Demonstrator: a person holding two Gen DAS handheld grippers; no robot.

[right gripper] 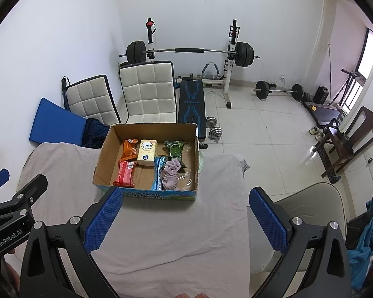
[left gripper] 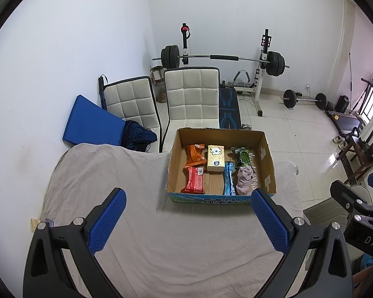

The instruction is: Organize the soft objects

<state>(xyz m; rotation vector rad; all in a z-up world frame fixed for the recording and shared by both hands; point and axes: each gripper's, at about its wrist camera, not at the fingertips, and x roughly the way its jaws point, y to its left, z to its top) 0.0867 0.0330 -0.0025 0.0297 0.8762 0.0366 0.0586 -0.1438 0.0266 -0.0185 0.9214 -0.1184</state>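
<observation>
An open cardboard box (left gripper: 268,164) (right gripper: 104,154) stands on the cloth-covered table (left gripper: 149,236) (right gripper: 174,236). Inside lie a red packet (left gripper: 193,180) (right gripper: 125,170), an orange packet (left gripper: 195,155) (right gripper: 129,149), a yellow tissue pack (left gripper: 215,158) (right gripper: 147,152), a blue packet (left gripper: 228,178) (right gripper: 158,173), a green packet (left gripper: 242,155) (right gripper: 175,149) and a pale purple cloth (left gripper: 245,180) (right gripper: 170,175). My left gripper (left gripper: 188,221) is open and empty, hovering in front of the box. My right gripper (right gripper: 185,219) is open and empty, also before the box.
Two white padded chairs (left gripper: 191,99) (right gripper: 146,92) stand behind the table, with a blue mat (left gripper: 92,121) against the wall. A barbell rack (left gripper: 223,58), bench (right gripper: 190,104) and dumbbells (right gripper: 212,126) are on the tiled floor. A beige chair (right gripper: 318,203) is at right.
</observation>
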